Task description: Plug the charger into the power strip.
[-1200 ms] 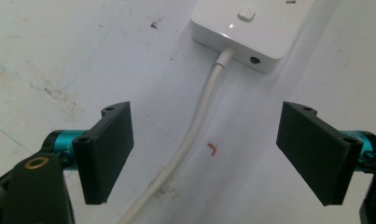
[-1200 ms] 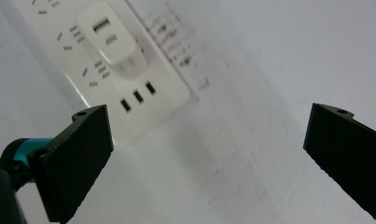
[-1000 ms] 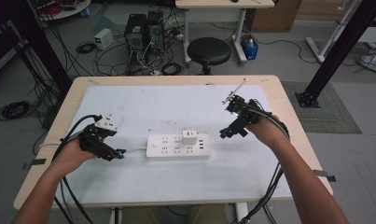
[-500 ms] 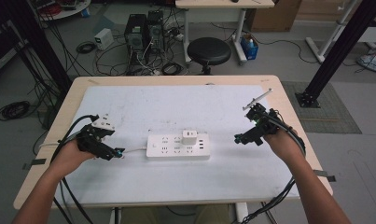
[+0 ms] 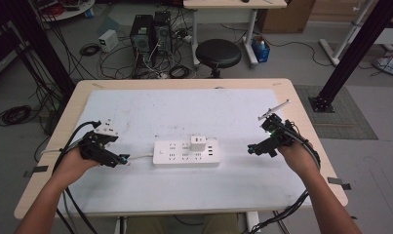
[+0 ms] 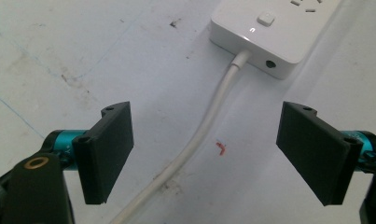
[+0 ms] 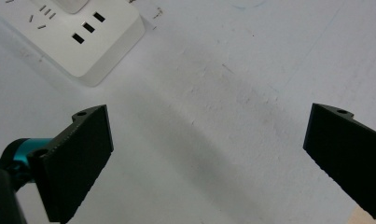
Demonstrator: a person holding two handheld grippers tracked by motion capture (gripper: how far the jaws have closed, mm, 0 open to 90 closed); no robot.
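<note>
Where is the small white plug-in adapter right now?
In the high view, the small white plug-in adapter sits plugged into the back row of the white rectangular power strip at the middle of the table, right of the strip's centre.

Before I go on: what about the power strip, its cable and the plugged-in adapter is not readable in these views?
- Power strip: left gripper view's top edge cuts it after the switch end; right gripper view keeps one corner.
- Cable: runs off the left gripper view's bottom edge; high view too small to follow.
- Adapter: too small in high view to judge seating.
</note>
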